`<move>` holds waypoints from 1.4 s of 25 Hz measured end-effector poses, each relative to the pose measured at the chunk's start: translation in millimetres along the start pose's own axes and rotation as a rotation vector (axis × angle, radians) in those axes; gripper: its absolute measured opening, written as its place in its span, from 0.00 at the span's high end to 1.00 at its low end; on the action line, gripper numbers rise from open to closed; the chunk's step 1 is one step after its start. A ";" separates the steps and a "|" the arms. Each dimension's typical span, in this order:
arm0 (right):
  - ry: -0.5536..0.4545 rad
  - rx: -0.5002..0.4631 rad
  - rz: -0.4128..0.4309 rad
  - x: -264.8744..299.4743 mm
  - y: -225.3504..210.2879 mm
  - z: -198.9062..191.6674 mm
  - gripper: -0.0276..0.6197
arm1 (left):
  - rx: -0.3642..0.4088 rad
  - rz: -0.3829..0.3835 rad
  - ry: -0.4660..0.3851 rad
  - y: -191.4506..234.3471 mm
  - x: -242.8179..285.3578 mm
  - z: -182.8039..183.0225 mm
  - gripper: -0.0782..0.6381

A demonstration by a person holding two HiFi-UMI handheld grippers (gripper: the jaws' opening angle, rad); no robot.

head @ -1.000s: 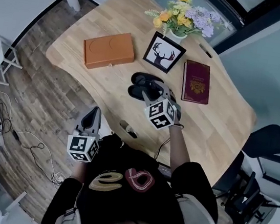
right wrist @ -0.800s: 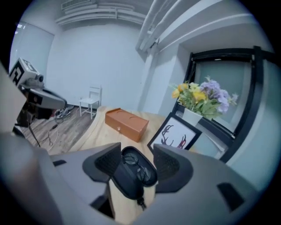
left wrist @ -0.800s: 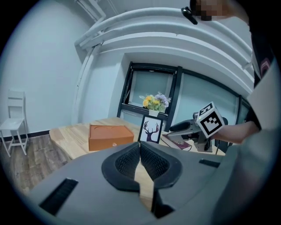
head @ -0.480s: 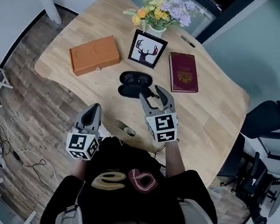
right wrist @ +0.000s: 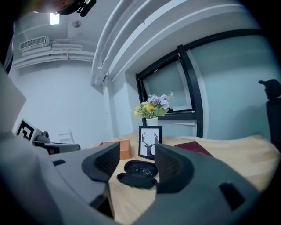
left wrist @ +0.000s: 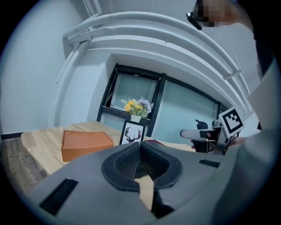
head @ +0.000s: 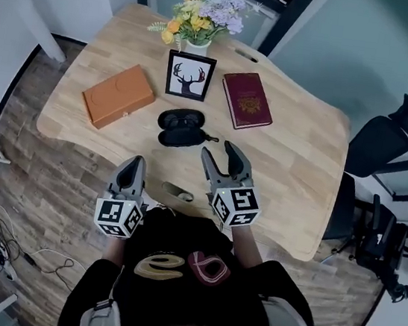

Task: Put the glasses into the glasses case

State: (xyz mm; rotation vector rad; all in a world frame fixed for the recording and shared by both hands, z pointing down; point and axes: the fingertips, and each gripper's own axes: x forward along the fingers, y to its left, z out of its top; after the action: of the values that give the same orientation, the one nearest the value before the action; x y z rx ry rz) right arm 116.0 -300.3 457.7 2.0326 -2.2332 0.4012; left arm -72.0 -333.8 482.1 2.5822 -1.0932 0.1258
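The black glasses case [head: 179, 128] lies open on the wooden table [head: 295, 156], in front of the picture frame. Dark glasses [head: 182, 120] rest in its far half; in the right gripper view the case [right wrist: 136, 175] shows with the glasses [right wrist: 141, 169] inside. My right gripper [head: 221, 155] hovers just to the right of and nearer than the case, clear of it. Its jaws have just been opening and stand open with nothing between them [right wrist: 137, 161]. My left gripper [head: 135, 165] is off the table's near edge, shut and empty [left wrist: 140, 151].
An orange box [head: 118, 95] lies at the left of the table. At the back are a deer picture frame [head: 189, 76], a red book [head: 247, 100] and a vase of flowers [head: 198, 18]. A small object [head: 178, 192] sits at the near edge. An office chair [head: 384, 139] stands at the right.
My right gripper has drawn back from the case toward me, risen and rolled, with its jaws spreading wider. The left gripper has shifted slightly. The glasses stay in the case.
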 end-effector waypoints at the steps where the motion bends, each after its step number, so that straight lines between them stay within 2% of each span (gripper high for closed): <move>1: -0.003 -0.002 -0.012 -4.2 -0.1 -1.2 0.59 | -0.002 -0.014 -0.005 -1.9 0.7 0.9 0.86; 6: -0.021 0.022 -0.050 -20.1 0.9 -6.3 0.59 | -0.004 -0.067 -0.020 -10.1 0.4 3.4 0.86; 12: -0.051 0.088 0.013 -26.9 17.3 -7.9 0.63 | 0.017 -0.102 -0.045 -16.7 -5.0 11.3 0.86; 19: -0.043 0.049 0.016 -23.8 30.3 -9.3 0.80 | 0.031 -0.125 -0.058 -16.8 -6.0 16.0 0.86; 22: -0.012 0.000 0.032 -21.5 35.8 -13.7 0.85 | 0.013 -0.130 -0.054 -16.7 -5.3 14.1 0.86; 25: -0.008 -0.001 0.010 -19.6 36.2 -15.3 0.92 | 0.008 -0.138 -0.053 -17.0 -4.4 12.9 0.86; 29: -0.033 -0.002 -0.030 -16.4 32.1 -10.3 0.94 | 0.012 -0.141 -0.058 -16.3 -0.5 14.2 0.86; 35: -0.009 -0.068 0.019 -8.1 43.8 -13.8 0.94 | 0.019 -0.137 -0.061 -13.5 3.1 14.5 0.86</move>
State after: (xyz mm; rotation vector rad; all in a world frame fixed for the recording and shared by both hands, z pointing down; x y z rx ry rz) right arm 72.1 -285.6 463.3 1.9851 -2.2415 0.3137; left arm -60.9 -332.1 465.4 2.6846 -0.9361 0.0244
